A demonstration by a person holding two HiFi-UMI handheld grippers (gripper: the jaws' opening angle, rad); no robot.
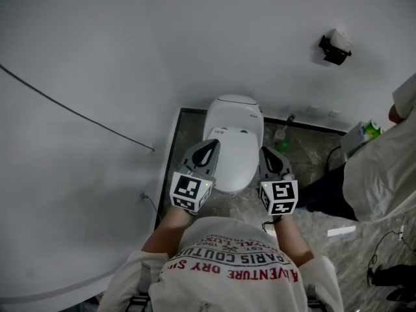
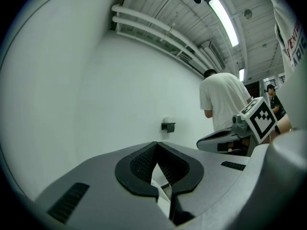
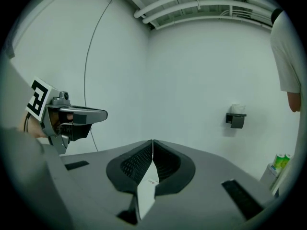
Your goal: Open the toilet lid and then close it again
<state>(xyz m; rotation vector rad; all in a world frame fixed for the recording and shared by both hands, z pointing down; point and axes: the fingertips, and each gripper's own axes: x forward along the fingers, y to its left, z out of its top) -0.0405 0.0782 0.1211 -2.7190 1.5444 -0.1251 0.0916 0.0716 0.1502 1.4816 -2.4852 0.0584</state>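
Observation:
The white toilet (image 1: 233,135) stands against the back wall with its lid (image 1: 229,161) down. My left gripper (image 1: 212,143) hovers over the lid's left side, jaws shut and empty. My right gripper (image 1: 265,152) hangs over the lid's right edge, also shut on nothing. In the left gripper view the left gripper (image 2: 156,145) has its tips together, a sliver of the toilet (image 2: 160,180) shows below them, and the right gripper (image 2: 211,140) floats at the right. In the right gripper view the right gripper (image 3: 152,143) is closed above the toilet lid (image 3: 146,191), with the left gripper (image 3: 103,114) at the left.
A paper holder (image 1: 335,47) is fixed to the back wall at the right. Another person in a white shirt (image 1: 383,168) stands close on the right, near a green bottle (image 1: 370,130). A thin cable (image 1: 78,112) runs across the left wall. A small bottle (image 1: 281,134) sits beside the toilet.

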